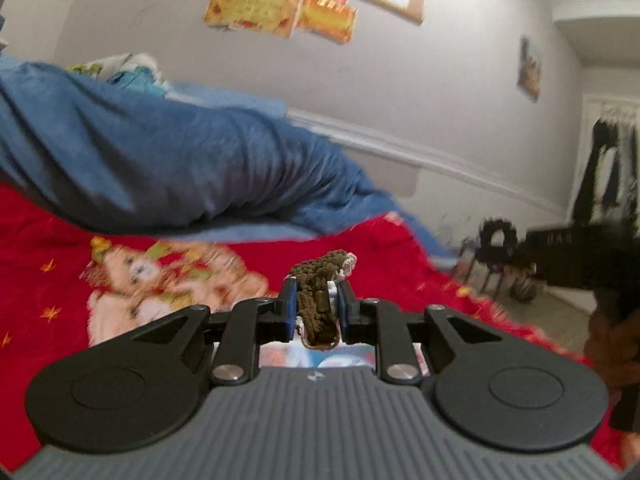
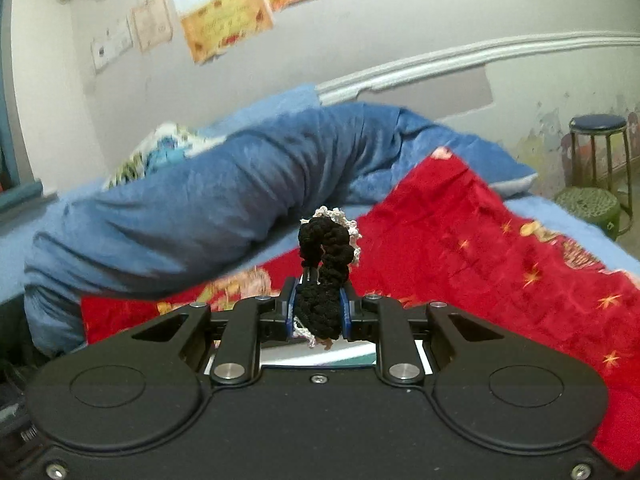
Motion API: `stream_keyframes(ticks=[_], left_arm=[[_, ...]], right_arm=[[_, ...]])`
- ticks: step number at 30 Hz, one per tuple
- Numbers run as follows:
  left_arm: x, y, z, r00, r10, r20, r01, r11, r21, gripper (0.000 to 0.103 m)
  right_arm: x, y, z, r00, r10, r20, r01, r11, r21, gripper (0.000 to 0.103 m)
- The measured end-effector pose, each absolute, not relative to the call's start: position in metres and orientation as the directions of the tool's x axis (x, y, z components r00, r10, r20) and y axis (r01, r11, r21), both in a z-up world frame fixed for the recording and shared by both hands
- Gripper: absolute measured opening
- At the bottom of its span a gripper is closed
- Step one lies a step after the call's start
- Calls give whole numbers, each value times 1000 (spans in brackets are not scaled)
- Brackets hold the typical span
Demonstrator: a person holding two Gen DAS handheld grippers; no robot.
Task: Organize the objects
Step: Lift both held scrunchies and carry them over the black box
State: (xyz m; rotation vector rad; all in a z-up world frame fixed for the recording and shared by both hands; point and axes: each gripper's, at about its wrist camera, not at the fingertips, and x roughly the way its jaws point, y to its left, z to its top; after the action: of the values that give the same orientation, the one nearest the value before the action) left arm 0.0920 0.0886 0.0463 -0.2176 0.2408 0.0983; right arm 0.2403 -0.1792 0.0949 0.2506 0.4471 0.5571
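Fingers of left gripper point(image 1: 316, 308) clamp brown scrunchie point(image 1: 320, 280); right gripper point(image 2: 319, 306) clamps black scrunchie point(image 2: 325, 272), long axes forward, above red bedspread point(image 2: 460, 240).

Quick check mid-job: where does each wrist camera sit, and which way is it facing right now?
Left wrist: on the left gripper, looking along its fingers over the red blanket to the wall; it clamps a brown scrunchie; the right gripper shows at right.
Right wrist: on the right gripper, facing the blue quilt; it clamps a black scrunchie.
Shared: red blanket, blue quilt, wall posters.
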Motion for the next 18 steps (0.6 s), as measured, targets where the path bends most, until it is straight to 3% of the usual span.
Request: stream_keyframes(ticks=[7, 18], left_arm=[[105, 94, 21, 921, 103, -376, -188, 962, -198, 24], [120, 101, 2, 843, 134, -521, -239, 961, -139, 24]], right_arm=[[266, -116, 64, 616, 616, -491, -465, 787, 405, 20], [250, -51, 18, 448, 672, -590, -561, 725, 400, 20]])
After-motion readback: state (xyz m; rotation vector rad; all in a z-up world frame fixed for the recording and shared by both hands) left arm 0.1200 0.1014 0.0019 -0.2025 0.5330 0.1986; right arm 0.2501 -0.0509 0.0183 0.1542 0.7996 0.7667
